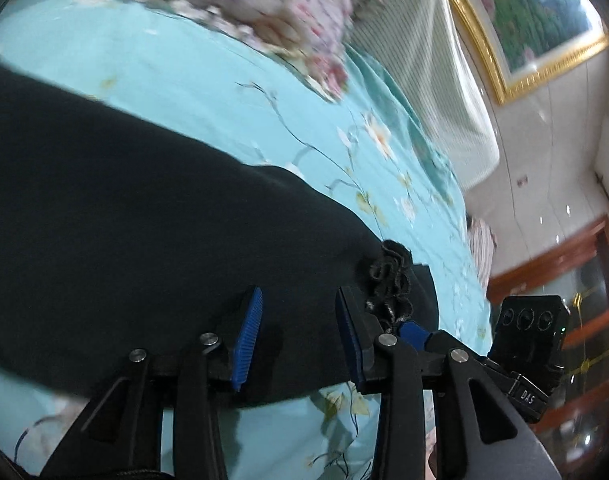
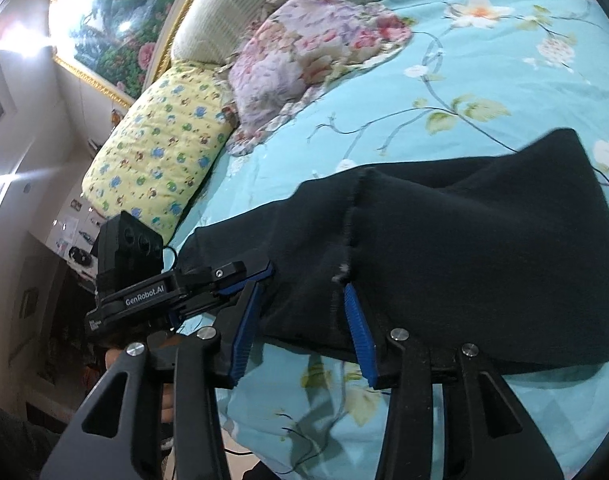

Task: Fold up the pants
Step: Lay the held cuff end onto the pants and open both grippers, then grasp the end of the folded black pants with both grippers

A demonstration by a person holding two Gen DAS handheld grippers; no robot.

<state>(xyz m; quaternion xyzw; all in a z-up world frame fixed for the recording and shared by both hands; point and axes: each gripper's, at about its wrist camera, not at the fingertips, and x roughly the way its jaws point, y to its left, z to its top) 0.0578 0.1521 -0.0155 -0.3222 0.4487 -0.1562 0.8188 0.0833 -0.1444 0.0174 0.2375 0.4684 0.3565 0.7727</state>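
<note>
On the floral bedsheet (image 2: 484,40), both tools, left (image 1: 298,334) and right (image 2: 302,332), gape over black pants (image 2: 484,248), gripping nothing.

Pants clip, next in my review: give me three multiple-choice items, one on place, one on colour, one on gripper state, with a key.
1. Where do the pants lie?
A. on the bedsheet
B. on the floor
C. on a chair

2. What colour are the pants?
A. red
B. black
C. white

3. How does the right gripper stand?
A. shut on a pillow
B. out of view
C. open

Key: 1 A, dark cloth spreads over turquoise floral sheet; 2 B, fabric is black in both views; 3 C, blue pads stand apart over the cloth.
</note>
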